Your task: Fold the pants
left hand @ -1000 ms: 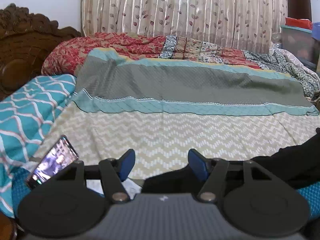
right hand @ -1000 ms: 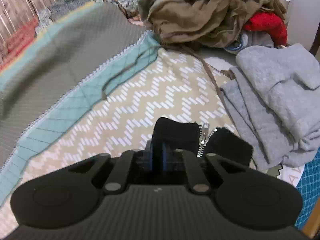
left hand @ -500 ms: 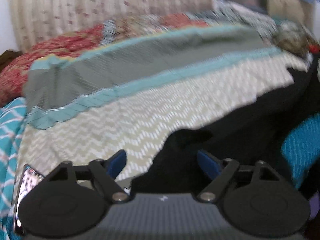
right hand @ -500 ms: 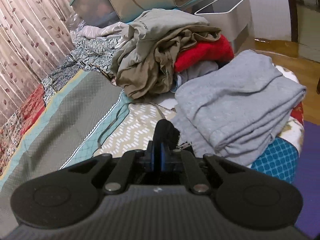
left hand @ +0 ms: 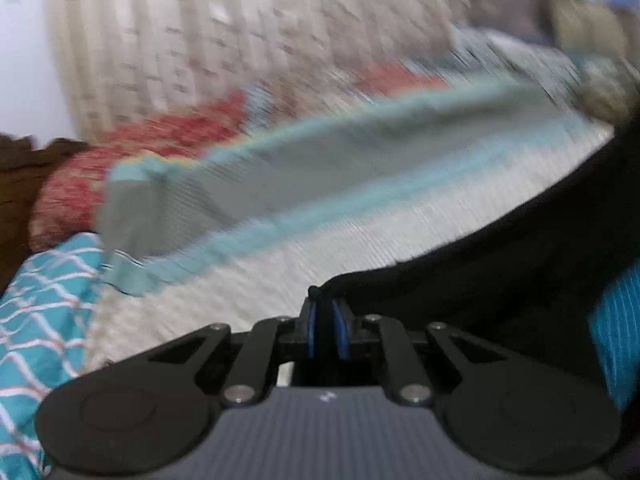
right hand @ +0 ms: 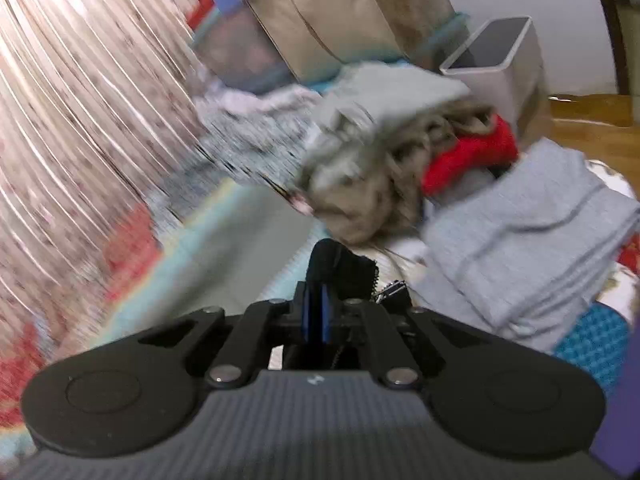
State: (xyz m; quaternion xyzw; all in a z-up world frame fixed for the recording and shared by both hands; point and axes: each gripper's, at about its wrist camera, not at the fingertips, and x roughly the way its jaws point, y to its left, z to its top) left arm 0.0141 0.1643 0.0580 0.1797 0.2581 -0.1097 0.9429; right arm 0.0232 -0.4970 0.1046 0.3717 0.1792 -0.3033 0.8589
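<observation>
The black pants (left hand: 500, 280) stretch from the lower middle up to the right edge of the left wrist view, raised over the bed. My left gripper (left hand: 324, 320) has its jaws closing tight on the pants' edge, and the blue pads (left hand: 311, 332) press on a thin fold of black cloth. In the right wrist view my right gripper (right hand: 316, 308) is shut on another part of the pants (right hand: 340, 268), with a bunch of black fabric sticking up past the pads. The zipper (right hand: 386, 290) shows just right of it. Both views are motion-blurred.
A bedspread (left hand: 320, 240) with zigzag, teal and grey bands covers the bed, and a teal patterned cloth (left hand: 36, 312) lies at left. At the right lie a folded grey garment (right hand: 532, 240), a heap of olive and red clothes (right hand: 400, 168) and a white bin (right hand: 496, 64). Curtains (right hand: 80, 100) hang behind.
The left jaws went from wide open to shut on the pants' edge, and that view rolled. The right gripper rose with its black fabric, so the clothes heap and bin came into view.
</observation>
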